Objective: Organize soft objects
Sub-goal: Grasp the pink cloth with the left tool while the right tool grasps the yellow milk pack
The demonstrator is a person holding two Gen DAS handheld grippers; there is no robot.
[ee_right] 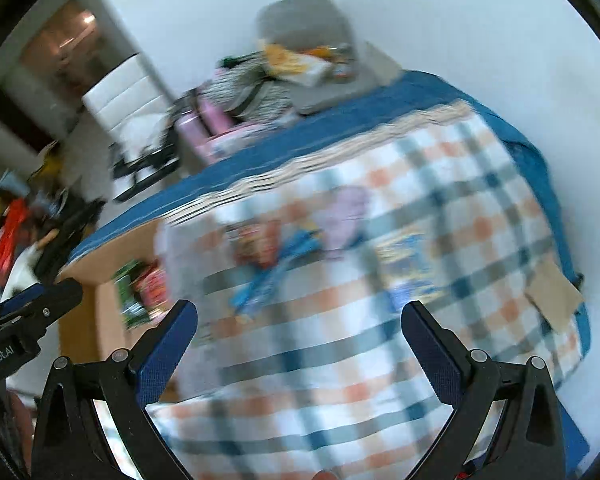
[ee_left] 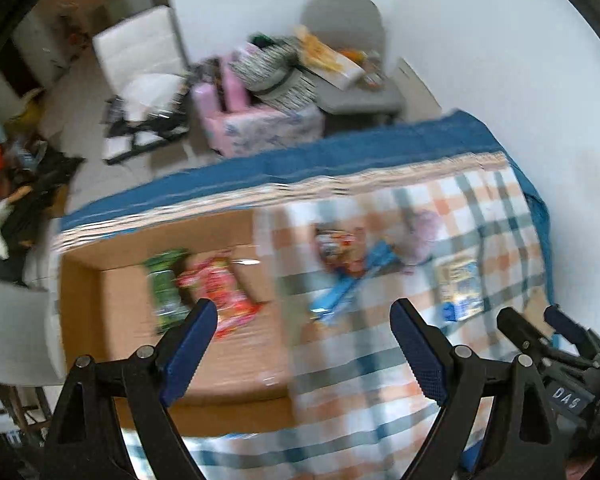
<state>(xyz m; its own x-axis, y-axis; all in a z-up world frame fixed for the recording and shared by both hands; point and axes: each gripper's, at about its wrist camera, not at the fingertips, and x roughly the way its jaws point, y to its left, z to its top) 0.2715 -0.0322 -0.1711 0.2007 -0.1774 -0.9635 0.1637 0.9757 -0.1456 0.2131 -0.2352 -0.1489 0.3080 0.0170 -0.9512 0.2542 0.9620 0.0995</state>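
A cardboard box (ee_left: 116, 320) lies open on the left of the plaid-covered table (ee_left: 380, 380); it holds a green packet (ee_left: 165, 292) and a red packet (ee_left: 224, 296). On the cloth lie a colourful packet (ee_left: 338, 254), a blue packet (ee_left: 350, 288), a pale pink soft item (ee_left: 422, 236) and a blue-yellow packet (ee_left: 460, 288). My left gripper (ee_left: 304, 320) is open and empty above the box's right edge. My right gripper (ee_right: 300, 324) is open and empty above the cloth; it also shows in the left wrist view (ee_left: 540, 324). Both views are blurred.
Beyond the table's blue far edge (ee_left: 300, 160) stand a grey chair (ee_left: 352, 92) piled with things, a pink toy sofa (ee_left: 252, 116) and a white chair (ee_left: 140, 52). Clutter covers the floor at the left (ee_left: 16, 184). A cardboard flap (ee_right: 552, 292) lies at the table's right.
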